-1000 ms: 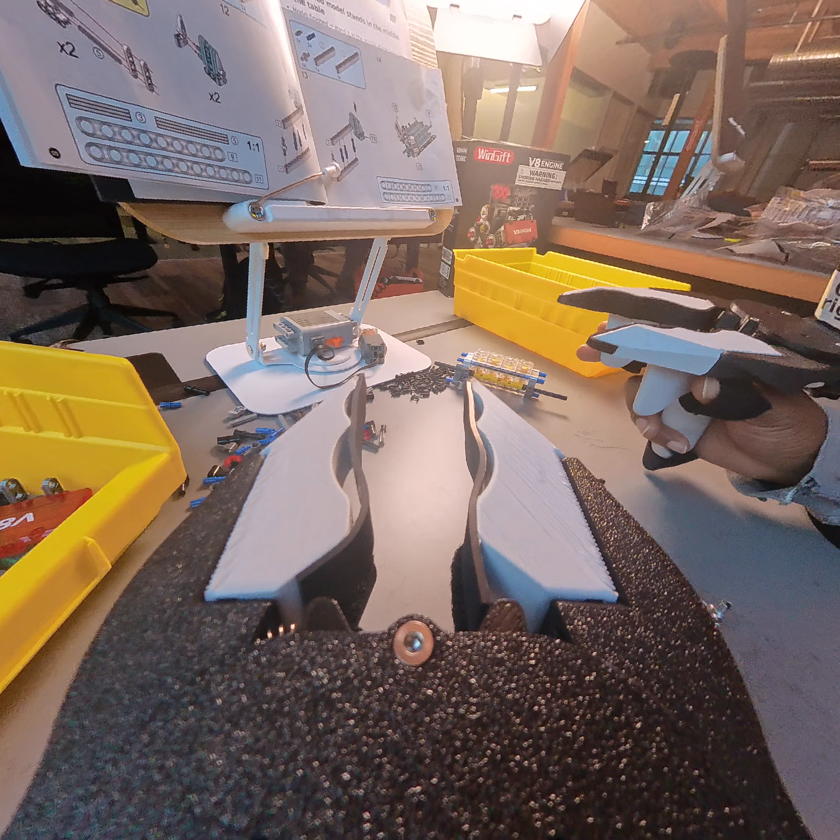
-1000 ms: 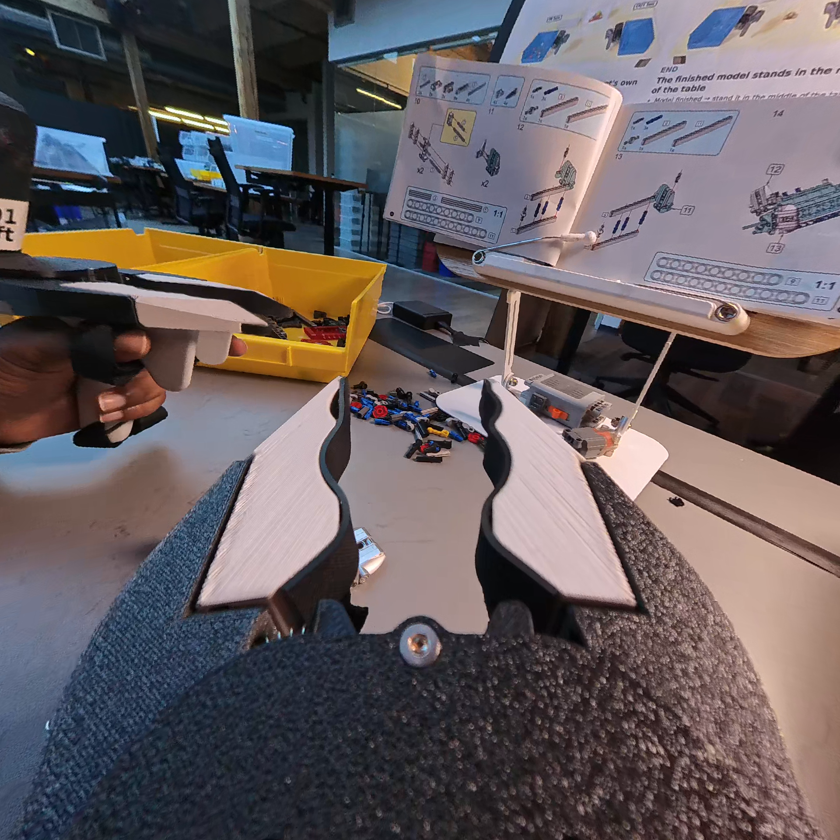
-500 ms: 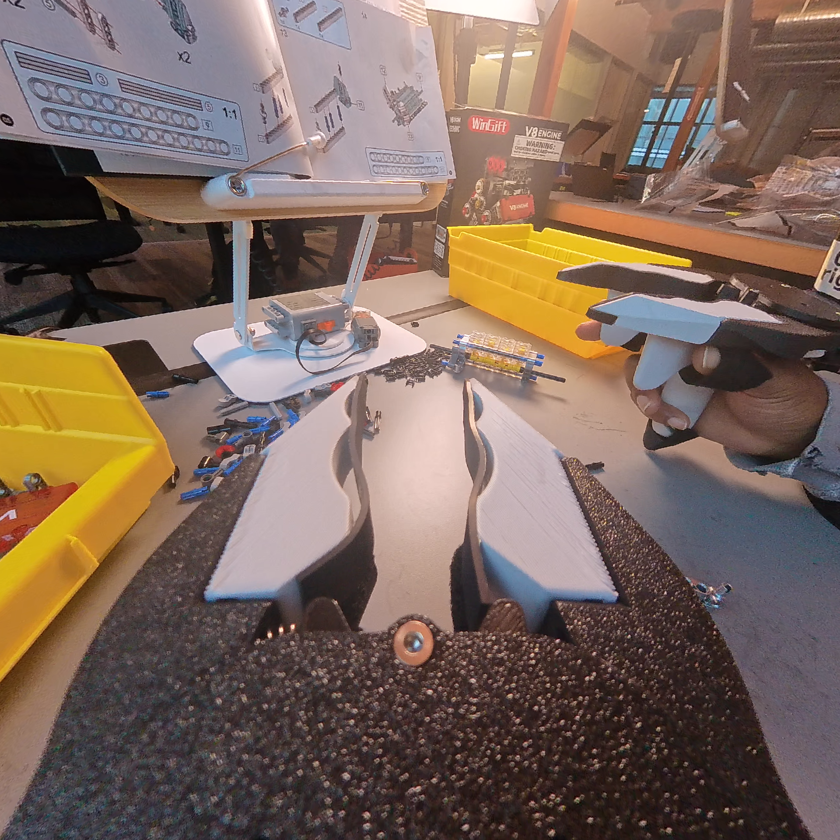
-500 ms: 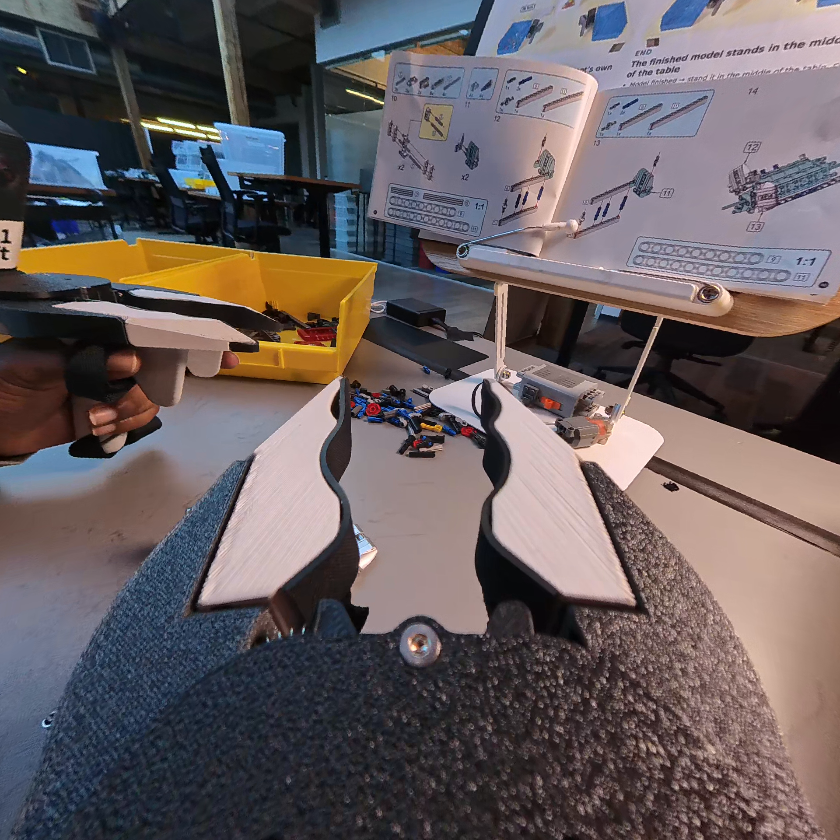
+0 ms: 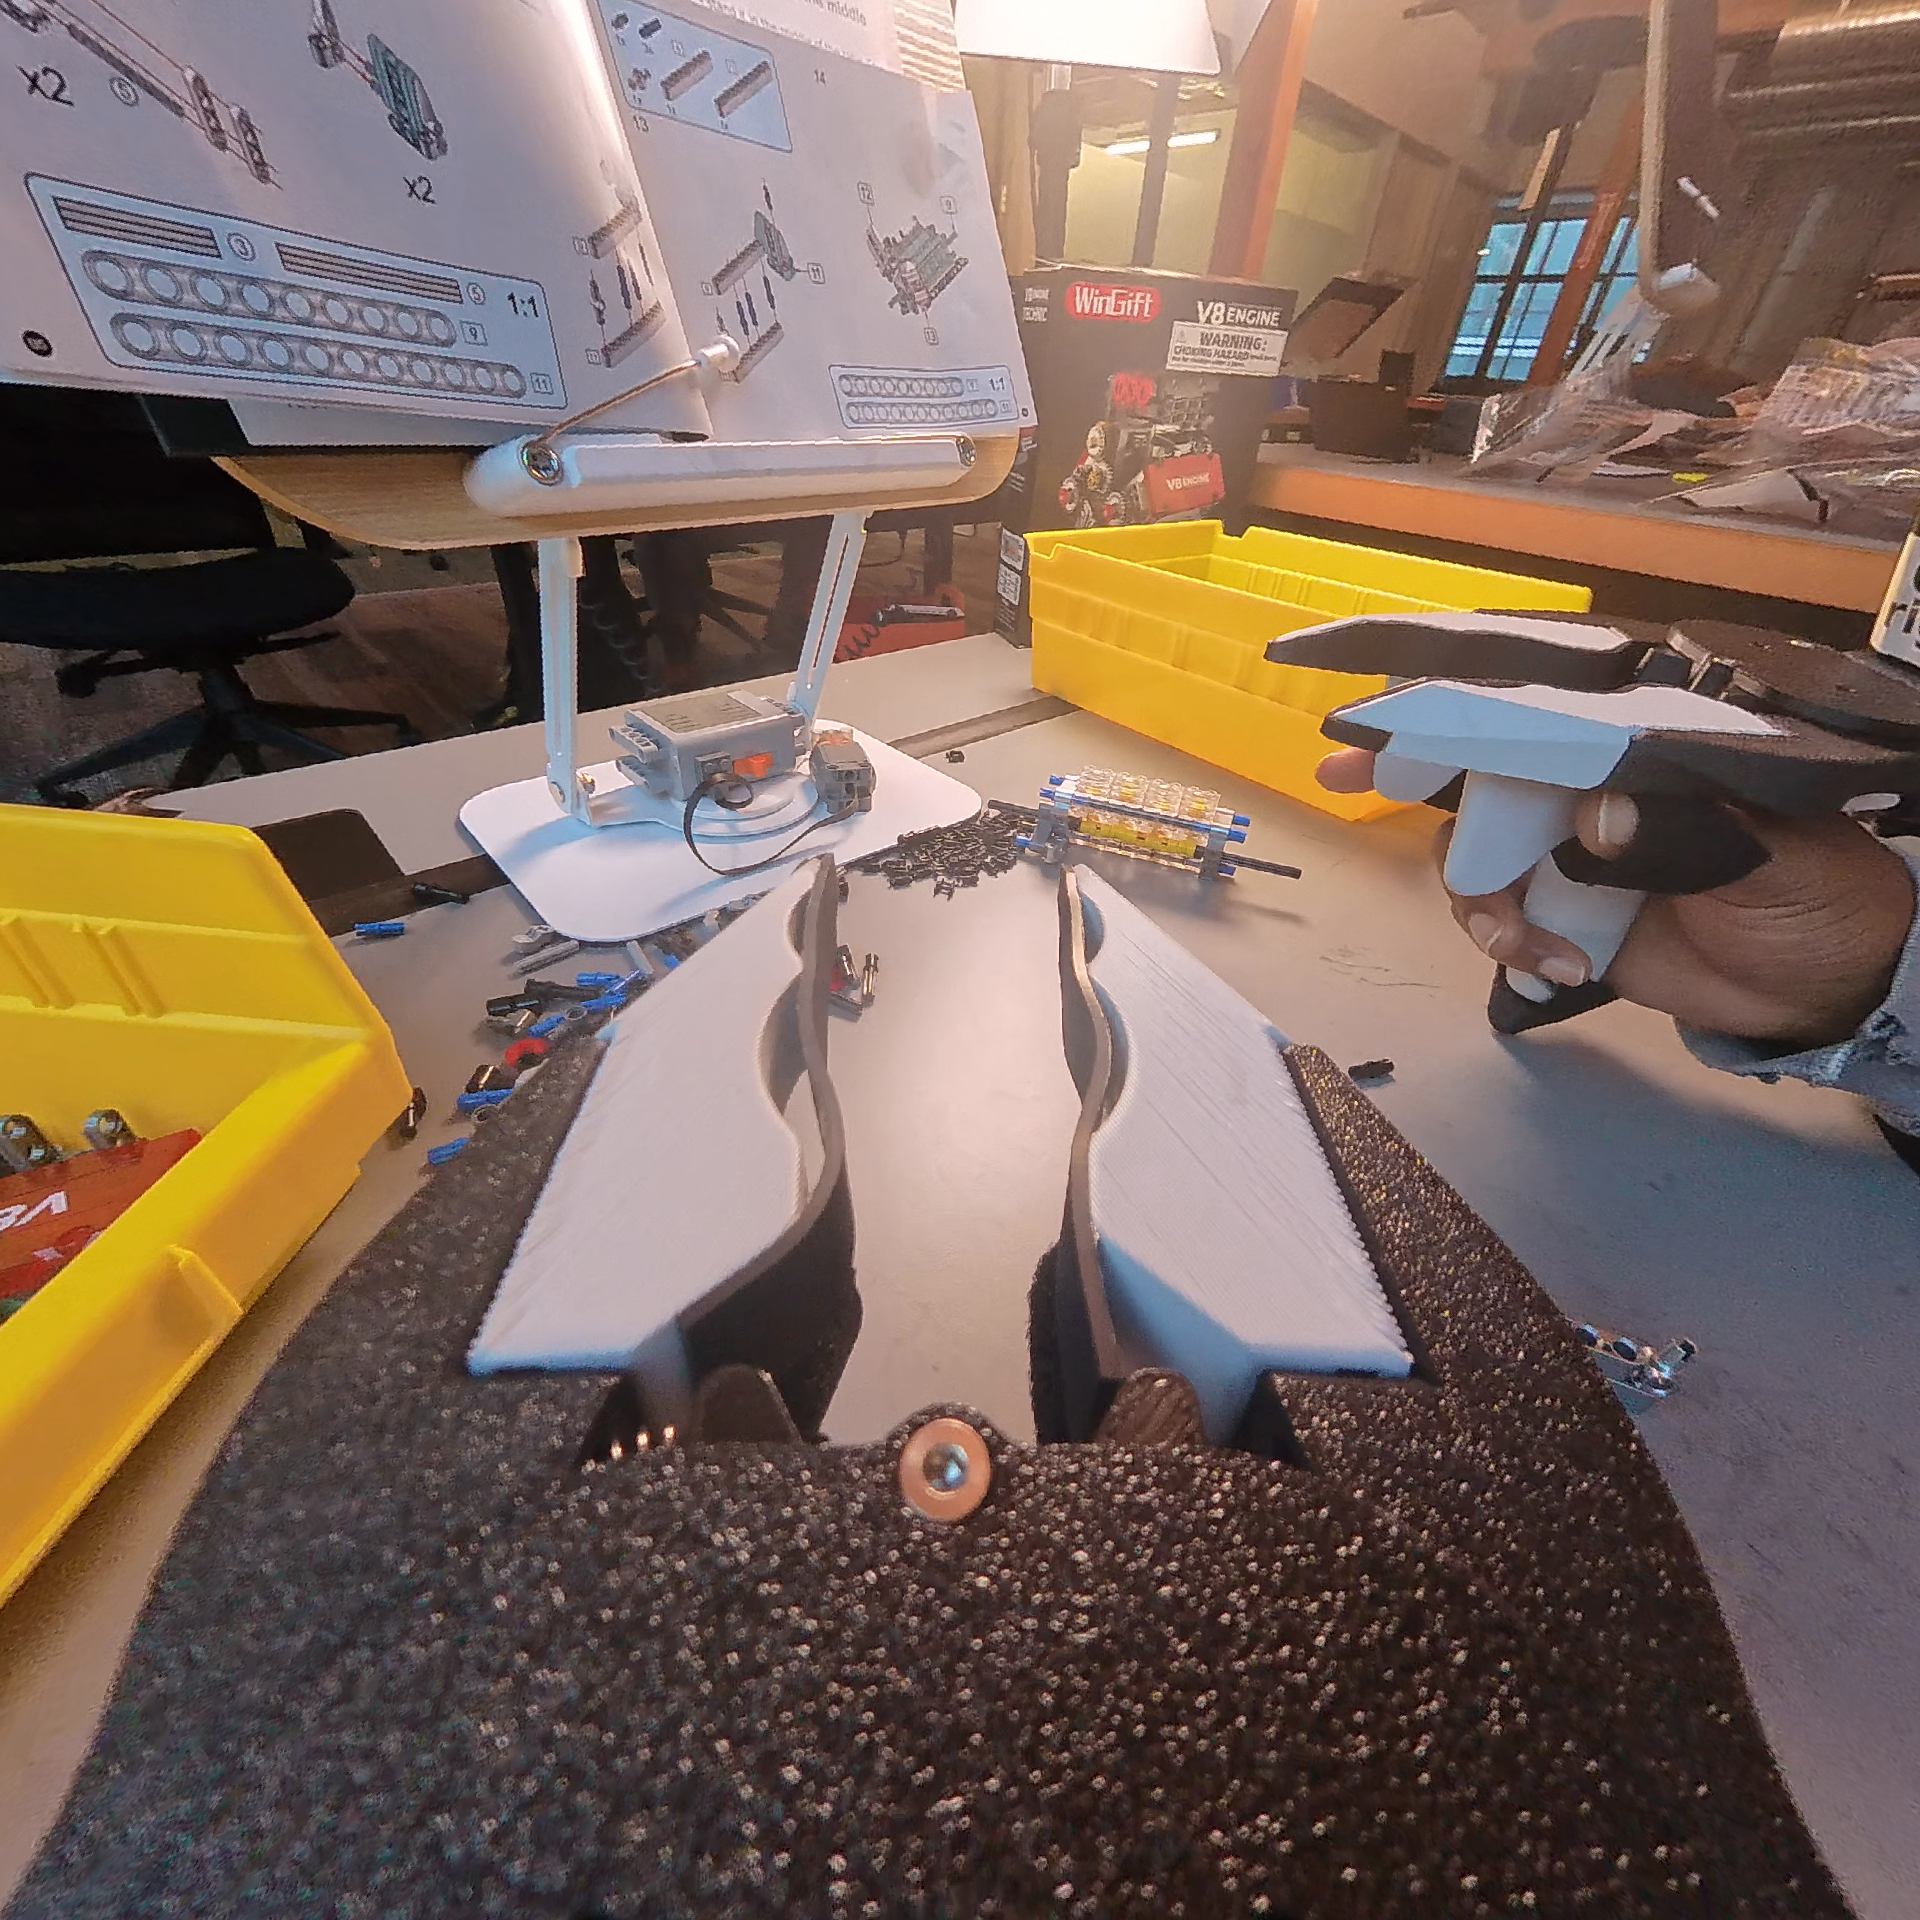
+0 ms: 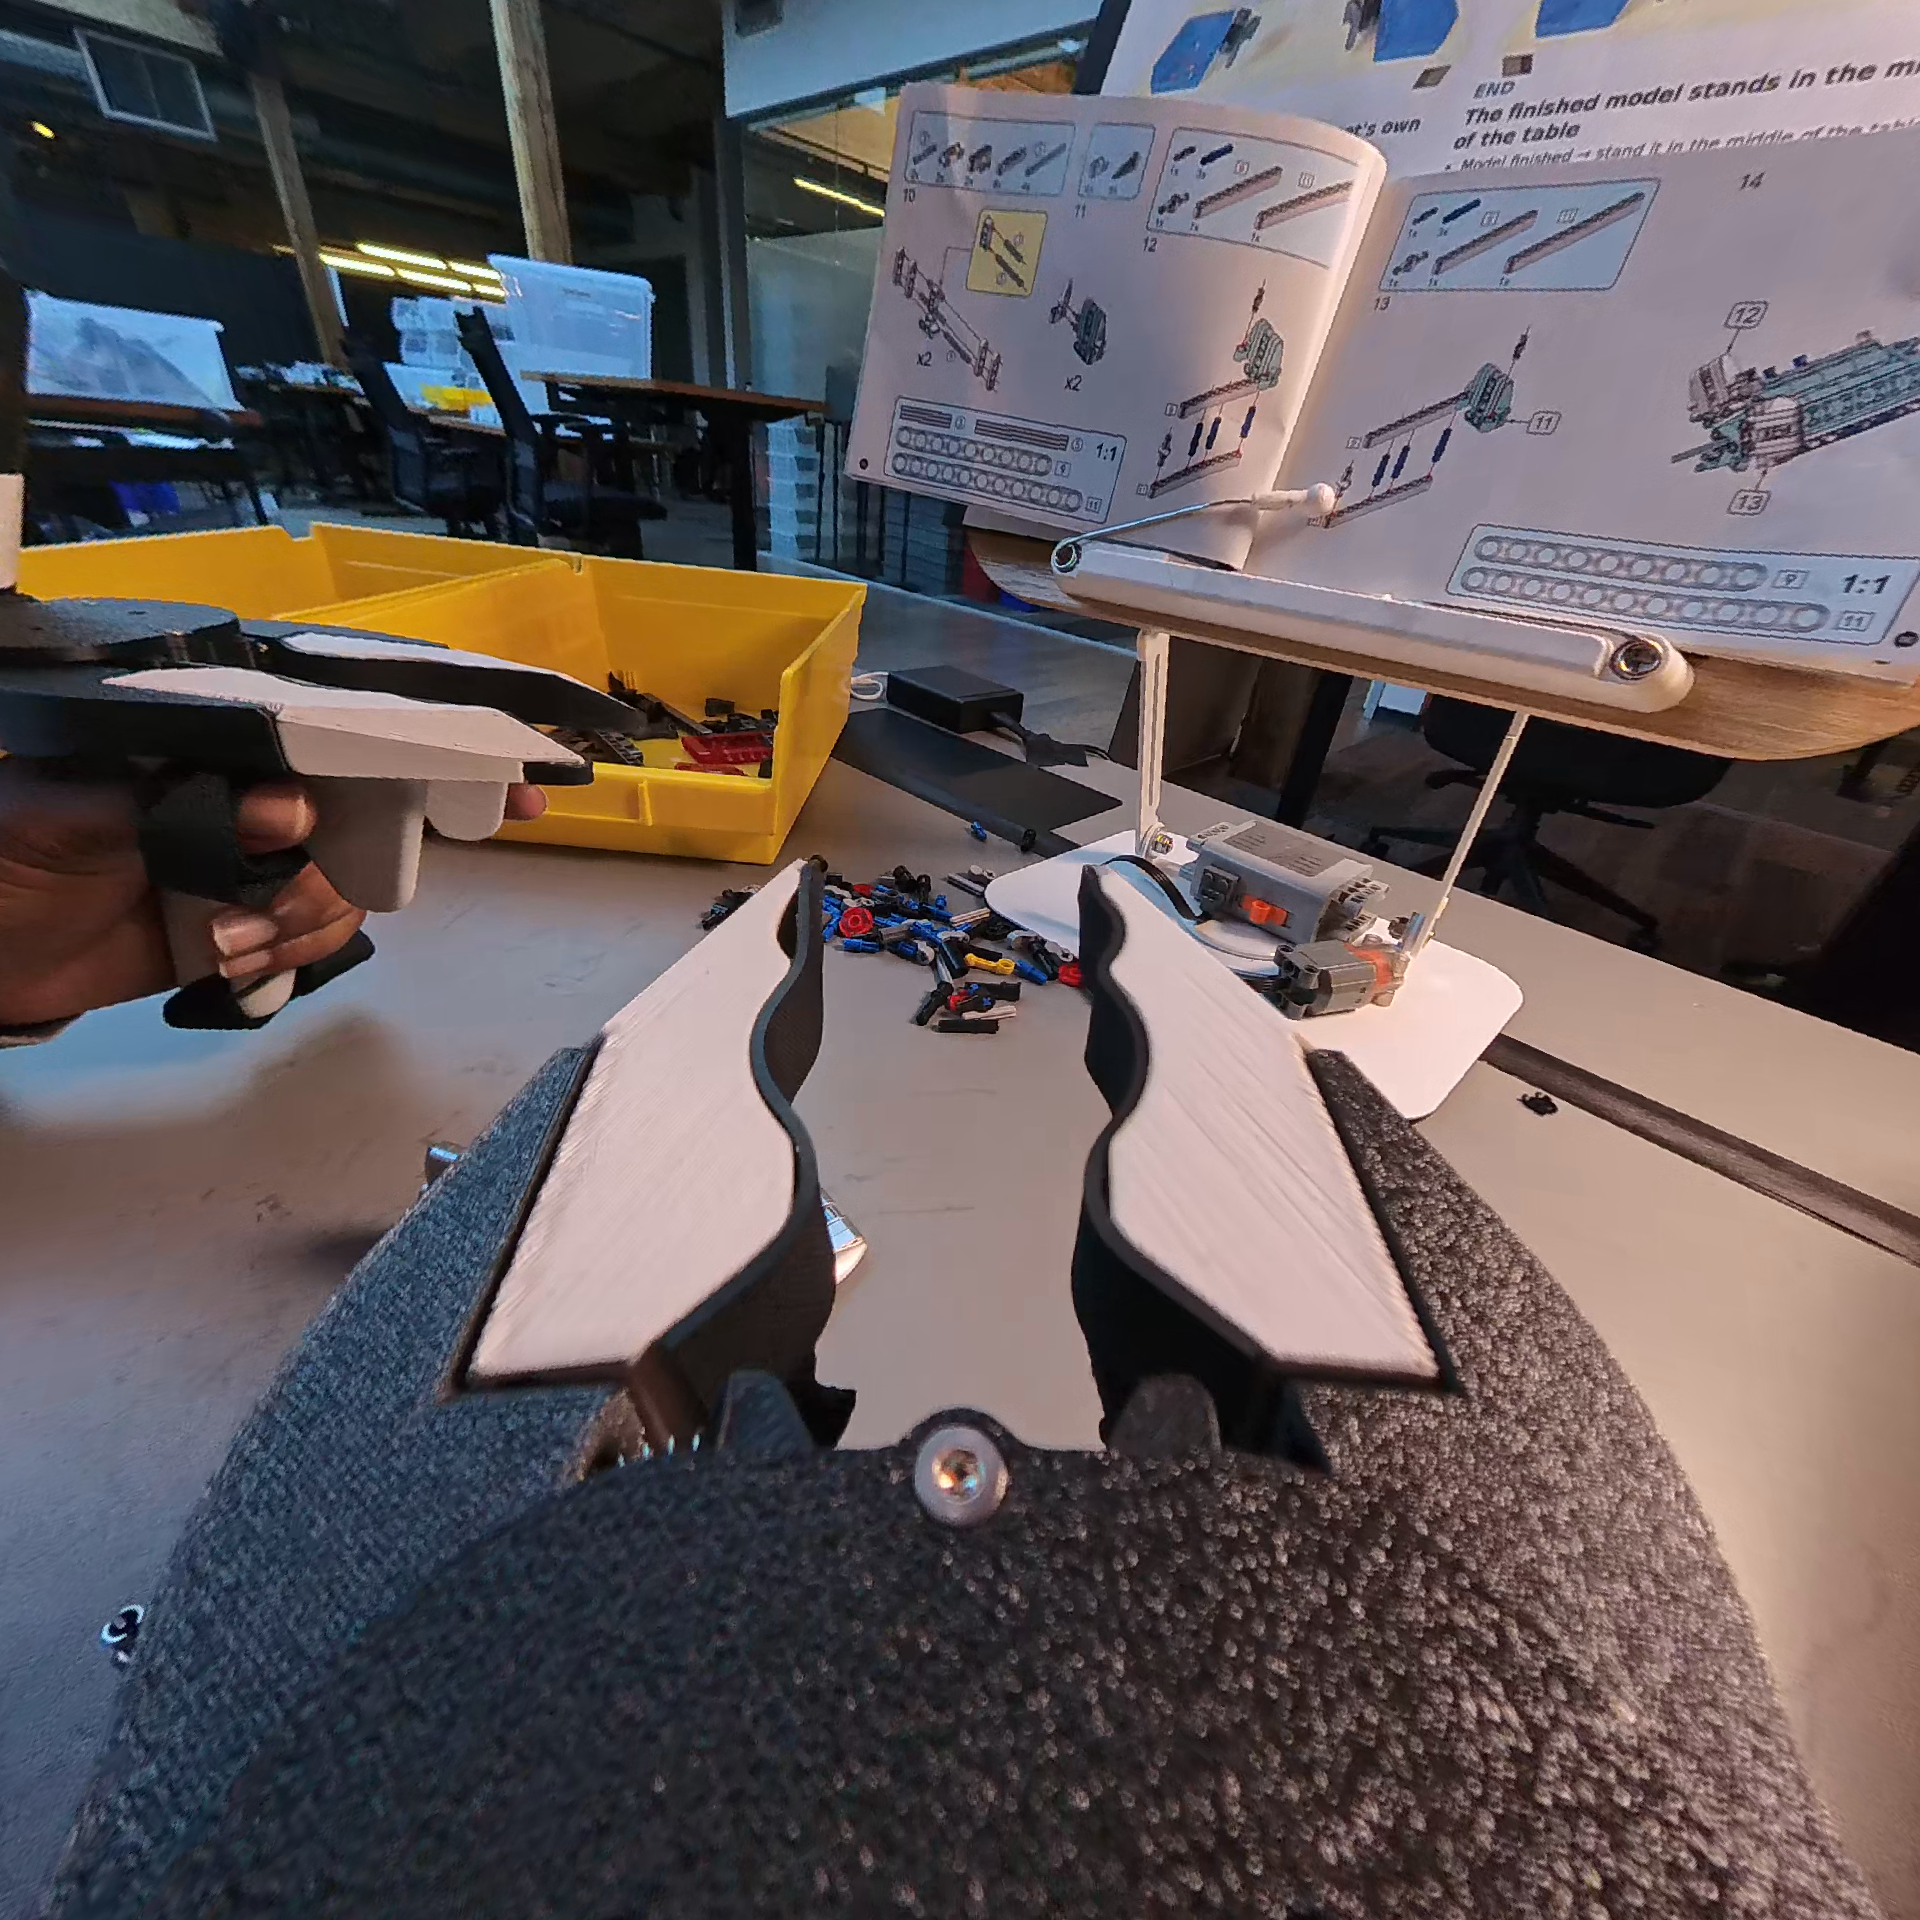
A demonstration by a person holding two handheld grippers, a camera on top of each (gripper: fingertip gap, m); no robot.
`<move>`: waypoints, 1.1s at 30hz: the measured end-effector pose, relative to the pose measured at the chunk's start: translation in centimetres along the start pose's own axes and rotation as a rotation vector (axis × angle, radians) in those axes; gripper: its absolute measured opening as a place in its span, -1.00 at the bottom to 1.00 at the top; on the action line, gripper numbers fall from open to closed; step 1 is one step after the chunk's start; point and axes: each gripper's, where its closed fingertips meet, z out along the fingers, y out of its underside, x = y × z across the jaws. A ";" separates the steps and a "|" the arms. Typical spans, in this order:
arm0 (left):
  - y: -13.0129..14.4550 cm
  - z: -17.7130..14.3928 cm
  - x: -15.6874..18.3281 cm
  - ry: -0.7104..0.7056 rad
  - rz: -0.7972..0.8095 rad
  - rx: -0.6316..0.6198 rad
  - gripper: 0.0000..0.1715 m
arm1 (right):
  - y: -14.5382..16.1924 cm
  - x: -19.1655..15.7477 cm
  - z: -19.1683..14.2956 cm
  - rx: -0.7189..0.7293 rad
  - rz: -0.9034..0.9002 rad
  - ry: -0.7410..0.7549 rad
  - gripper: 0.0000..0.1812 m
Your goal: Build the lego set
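Booklet stand (image 5: 717,468) nearer (grippers agape)

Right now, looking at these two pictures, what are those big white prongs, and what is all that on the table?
Each picture comes from a camera on a hand-held gripper, looking along its two white fingers. The left hand-held gripper and the right hand-held gripper are both open and hold nothing. Each also shows in the other's view, gripped by a person's hand. On the grey table lie small loose building pieces, a grey battery box on a white book stand's base, an open instruction booklet and yellow bins.
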 end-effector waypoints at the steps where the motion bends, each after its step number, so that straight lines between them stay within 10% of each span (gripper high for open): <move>1: 0.0 0.0 0.0 0.001 -0.003 -0.003 -0.53 | 0.0 0.0 0.0 0.000 0.001 0.000 -0.47; 11: 0.7 0.2 -0.2 0.005 -0.002 -0.038 -0.54 | -0.1 1.7 -0.7 -0.054 -0.125 0.000 -0.73; 22: 3.1 0.8 0.8 0.103 0.000 -0.169 -0.59 | 12.2 -2.1 -7.0 -0.789 -0.175 -0.494 -0.72; 33: 5.1 1.0 4.1 0.251 0.040 -0.276 -0.62 | 12.6 -3.1 -6.1 -0.800 -0.237 -0.472 -0.96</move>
